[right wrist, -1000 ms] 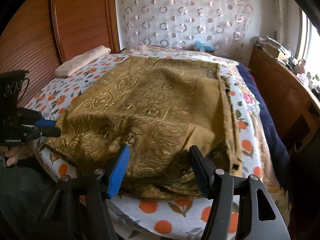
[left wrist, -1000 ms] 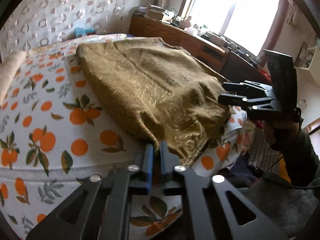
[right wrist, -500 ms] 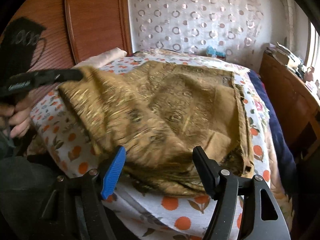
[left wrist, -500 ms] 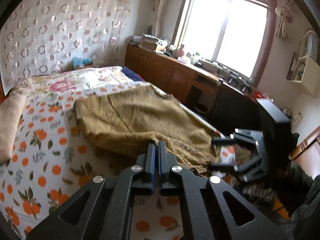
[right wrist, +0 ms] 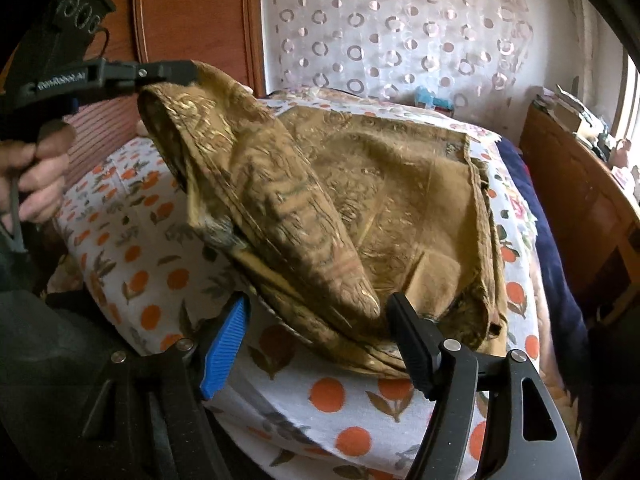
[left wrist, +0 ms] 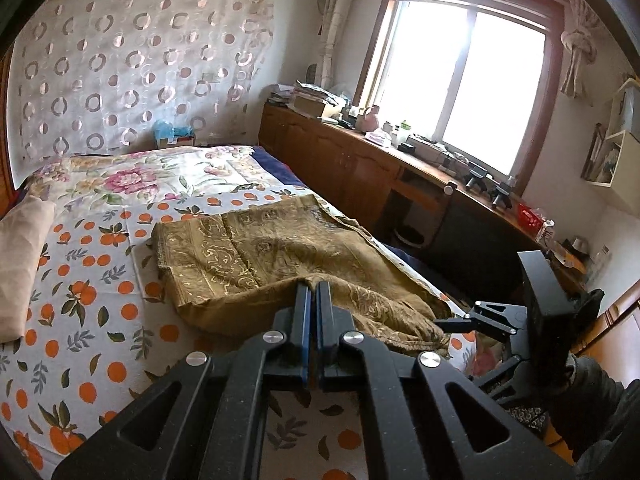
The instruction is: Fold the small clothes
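While the gold cloth (right wrist: pixel 360 200) lies on the bed (right wrist: pixel 328 396):
Left gripper (left wrist: pixel 312 292): pinched tight on the cloth's corner, holding it up.
Right gripper (right wrist: pixel 316 336): jaws just opened wider, wide apart at the cloth's near edge, not pressing it.

Bare orange-print bedsheet (left wrist: pixel 92 280) lies open left of the gold cloth (left wrist: pixel 280 256). At far left a folded beige cloth (left wrist: pixel 20 264) blocks; right, the wooden cabinet (left wrist: pixel 340 168) crowds the bed's edge.

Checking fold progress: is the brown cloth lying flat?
No. The left gripper holds one corner of the brown cloth lifted; the rest lies rumpled on the bed.
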Available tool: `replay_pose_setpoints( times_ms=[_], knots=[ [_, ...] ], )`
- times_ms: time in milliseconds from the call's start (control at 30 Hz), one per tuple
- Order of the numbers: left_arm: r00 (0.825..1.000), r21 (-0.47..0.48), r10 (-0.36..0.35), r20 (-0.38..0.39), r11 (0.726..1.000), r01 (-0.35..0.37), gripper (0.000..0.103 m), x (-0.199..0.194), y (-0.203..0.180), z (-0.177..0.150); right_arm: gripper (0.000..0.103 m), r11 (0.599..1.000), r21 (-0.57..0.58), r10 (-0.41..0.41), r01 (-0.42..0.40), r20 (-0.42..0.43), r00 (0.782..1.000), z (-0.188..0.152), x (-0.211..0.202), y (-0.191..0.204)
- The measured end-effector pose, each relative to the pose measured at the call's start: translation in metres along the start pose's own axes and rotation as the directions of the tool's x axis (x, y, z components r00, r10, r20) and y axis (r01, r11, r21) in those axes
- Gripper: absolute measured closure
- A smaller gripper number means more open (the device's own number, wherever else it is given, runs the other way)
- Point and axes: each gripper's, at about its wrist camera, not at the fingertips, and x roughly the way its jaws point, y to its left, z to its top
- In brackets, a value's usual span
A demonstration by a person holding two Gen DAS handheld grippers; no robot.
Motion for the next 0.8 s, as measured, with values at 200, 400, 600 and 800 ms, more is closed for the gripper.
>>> replay_pose_setpoints(
  times_ms=[200, 400, 600, 800],
  knots=[
    [1.000, -0.017, 0.009, 0.007, 1.000, -0.009, 0.100, -0.002, 0.004, -0.002, 0.031, 0.998, 0.063, -0.019, 0.019, 0.007, 1.000, 0.007, 0.009, -0.021],
    [0.999, -0.008, 0.037, 0.005, 0.999, -0.037, 0.100, -0.001, 0.008, -0.002, 0.084, 0.995, 0.096, 0.014, -0.021, 0.078, 0.997, 0.019, 0.012, -0.024],
    [0.997, 0.003, 0.080, 0.010, 0.997, -0.080, 0.100, -0.003, 0.017, 0.001, 0.090, 0.995, 0.100, -0.001, -0.015, 0.159, 0.987, 0.041, 0.009, -0.025],
    [0.991, 0.031, 0.135, 0.006, 0.990, -0.135, 0.100, 0.002, 0.024, 0.008, 0.091, 0.999, 0.051, -0.018, 0.008, 0.207, 0.978, 0.072, 0.008, -0.028]
  ],
)
